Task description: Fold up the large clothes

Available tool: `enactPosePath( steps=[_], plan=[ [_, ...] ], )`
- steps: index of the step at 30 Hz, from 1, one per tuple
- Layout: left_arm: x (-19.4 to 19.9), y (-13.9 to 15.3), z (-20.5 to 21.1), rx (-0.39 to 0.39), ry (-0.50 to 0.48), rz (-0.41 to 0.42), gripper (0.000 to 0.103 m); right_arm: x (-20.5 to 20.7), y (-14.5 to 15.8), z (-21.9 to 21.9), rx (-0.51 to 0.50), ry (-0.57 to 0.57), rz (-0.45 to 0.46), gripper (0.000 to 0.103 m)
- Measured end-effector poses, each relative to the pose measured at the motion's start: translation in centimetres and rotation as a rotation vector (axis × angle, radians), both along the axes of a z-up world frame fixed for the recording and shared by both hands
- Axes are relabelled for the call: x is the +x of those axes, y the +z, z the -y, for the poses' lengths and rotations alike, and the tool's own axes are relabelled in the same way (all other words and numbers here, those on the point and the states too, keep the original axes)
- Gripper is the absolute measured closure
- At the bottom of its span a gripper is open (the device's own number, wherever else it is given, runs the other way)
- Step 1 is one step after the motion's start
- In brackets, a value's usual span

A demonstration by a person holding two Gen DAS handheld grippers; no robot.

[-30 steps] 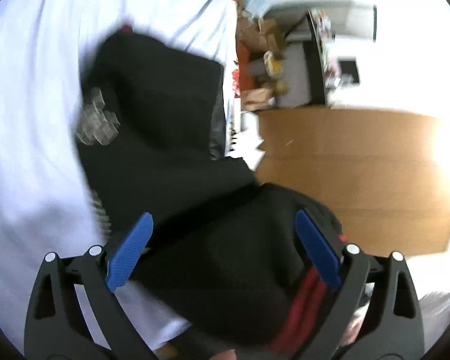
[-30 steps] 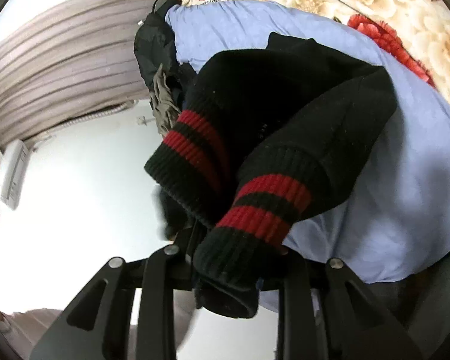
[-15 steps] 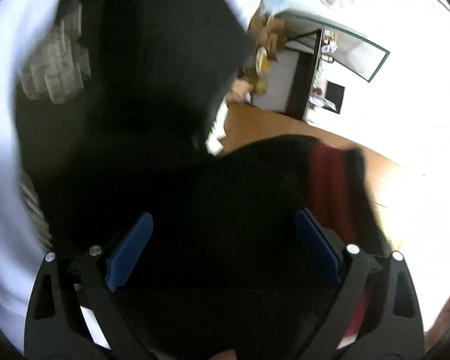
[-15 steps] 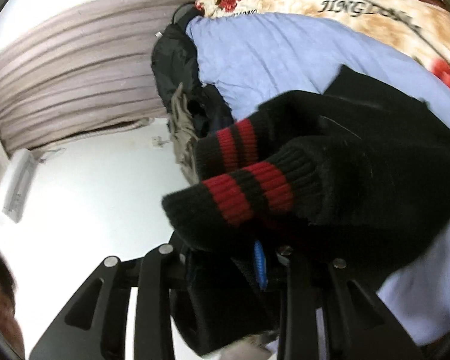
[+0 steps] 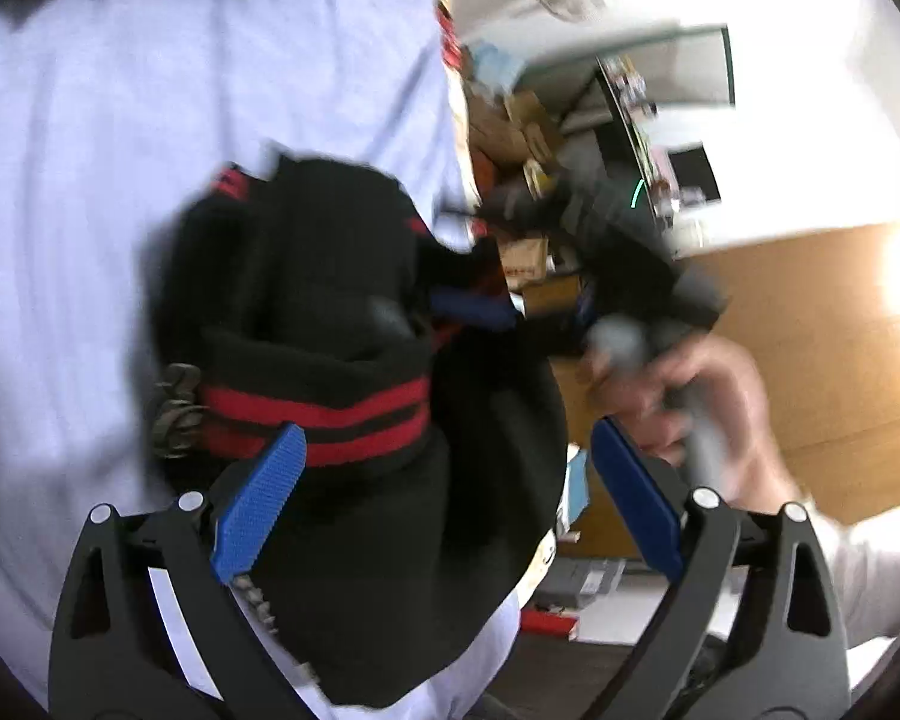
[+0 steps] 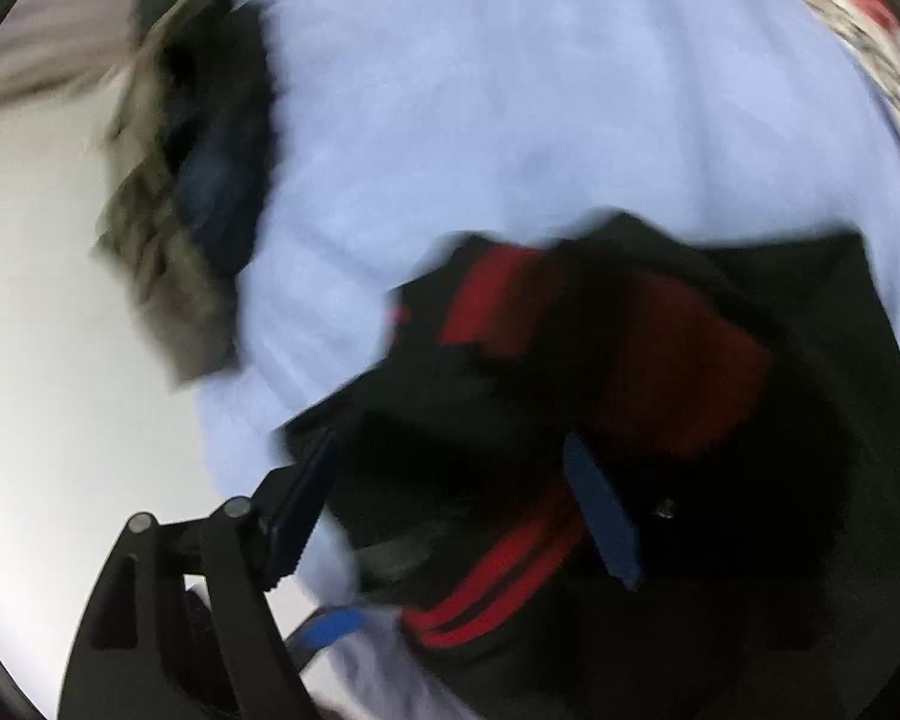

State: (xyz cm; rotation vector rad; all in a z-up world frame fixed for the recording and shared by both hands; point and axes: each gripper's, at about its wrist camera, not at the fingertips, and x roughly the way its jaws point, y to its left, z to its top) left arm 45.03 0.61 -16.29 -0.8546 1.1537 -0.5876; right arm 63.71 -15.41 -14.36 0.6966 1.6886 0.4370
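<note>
Both of my grippers hang over a black sweater with red stripes, which lies bunched on a pale blue bedsheet. From the left wrist camera, my left gripper (image 5: 444,498) has its two blue-padded fingers (image 5: 258,501) spread wide apart, gripping nothing; the sweater (image 5: 342,312) sits between and beyond them, with a red-striped ribbed band (image 5: 312,414) just past the left pad. To the right in that view I see my right hand (image 5: 702,402) holding the other tool, blurred, with a wooden floor (image 5: 810,360) beyond it and cluttered boxes (image 5: 510,126) farther off. The bedsheet (image 5: 150,120) fills the left and far side. From the right wrist camera, heavily blurred, my right gripper (image 6: 450,504) also has its fingers spread, and the sweater (image 6: 720,390) is heaped between and to the right of them, red stripes (image 6: 498,582) showing near the right pad. I cannot tell whether any cloth touches the pads. Other dark and olive clothes (image 6: 192,192) lie at the sheet's far left edge, and a floral quilt (image 6: 858,30) shows at far right.
</note>
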Motion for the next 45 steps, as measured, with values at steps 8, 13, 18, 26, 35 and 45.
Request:
enactPosePath(
  steps=[8,13,18,26,35,45],
  plan=[
    [2.7,-3.7,5.2,0.205,0.002,-0.035,0.033,-4.5,9.9,3.3,-0.039,0.259,0.282,0.088],
    [4.0,-5.9,6.1,0.414,-0.040,-0.062,0.086,-11.1,4.5,8.9,-0.265,0.251,0.247,0.100],
    [5.2,-7.8,6.5,0.473,-0.065,-0.083,0.092,-11.4,-2.8,11.4,-0.283,0.117,0.180,0.103],
    [4.8,-3.7,7.9,0.492,-0.006,-0.041,0.094,-6.5,-6.8,11.5,-0.183,0.106,0.101,0.103],
    [4.1,1.8,15.5,0.498,-0.166,0.095,0.095,-14.3,3.5,19.0,-0.207,0.005,0.252,0.102],
    [7.8,-6.9,16.2,0.532,-0.373,0.155,0.099,-19.5,-4.5,19.2,-0.221,-0.286,0.196,0.103]
  ],
)
